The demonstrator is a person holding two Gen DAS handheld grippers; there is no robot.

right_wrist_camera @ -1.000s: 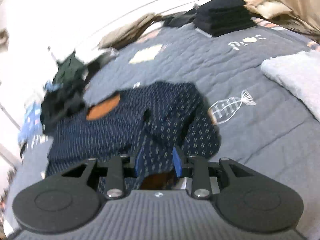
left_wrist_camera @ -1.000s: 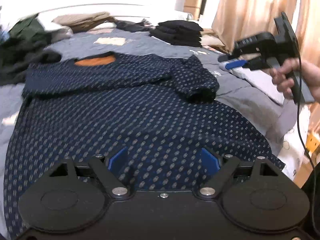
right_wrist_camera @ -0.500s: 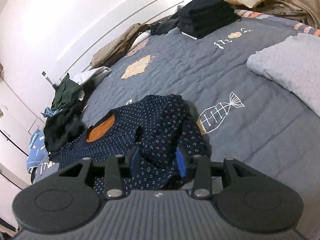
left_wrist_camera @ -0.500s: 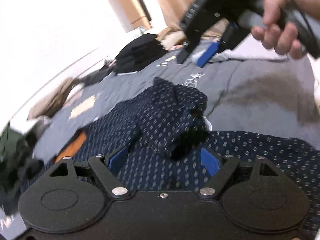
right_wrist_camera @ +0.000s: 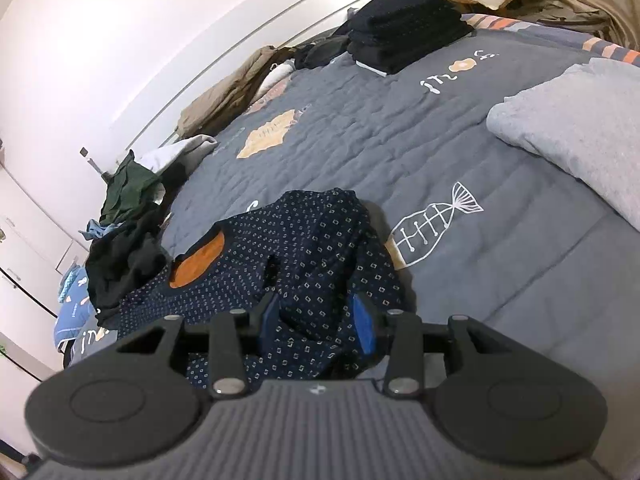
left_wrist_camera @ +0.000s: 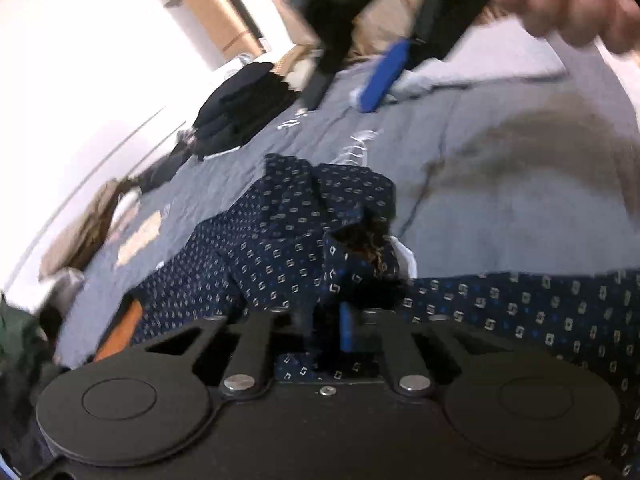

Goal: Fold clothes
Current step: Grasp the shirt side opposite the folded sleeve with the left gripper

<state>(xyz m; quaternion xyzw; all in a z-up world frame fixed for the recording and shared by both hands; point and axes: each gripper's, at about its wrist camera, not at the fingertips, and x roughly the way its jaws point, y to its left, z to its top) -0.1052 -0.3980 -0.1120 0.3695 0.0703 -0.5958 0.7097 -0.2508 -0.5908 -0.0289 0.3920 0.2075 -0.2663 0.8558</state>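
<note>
1. Task thing: navy patterned sweater (right_wrist_camera: 256, 276) with orange inner collar (right_wrist_camera: 198, 262), lying on the grey quilted bedspread (right_wrist_camera: 460, 152). Body lies flat; one sleeve (left_wrist_camera: 316, 216) is bunched in a heap on top.
2. Left gripper (left_wrist_camera: 326, 330): jaws drawn nearly together, navy cloth pinched between them. Judged clamped on the sleeve cuff; the contact itself sits in dark shadow.
3. Right gripper (right_wrist_camera: 316, 320): jaws part open, sleeve fabric mounded in the gap between the blue pads (right_wrist_camera: 362, 322). Cloth sits between them, but no squeeze shows.
4. Left view also catches the right gripper overhead at 1 o'clock, motion-blurred, with the right hand (left_wrist_camera: 568, 4) around its handle.
5. Key relation: in the left view the sleeve runs from the jaws up toward 11–12 o'clock, and the sweater hem stretches off to 3 o'clock. In the right view the collar lies at 10 o'clock from the jaws, so the body's long axis runs roughly 10-to-4.
6. Nearer hand: the left one, already on the cuff; the right one looks to be above the cloth.
7. Judgement: the coming move is to carry the sleeve across the chest toward the collar side, so the pull should go along the sleeve's own line.
8. Off to the side: folded black stack (right_wrist_camera: 404, 24) at 1 o'clock in the right view, loose dark clothes pile (right_wrist_camera: 128, 240) at 9 o'clock, grey folded garment (right_wrist_camera: 576, 128) at 2 o'clock.
</note>
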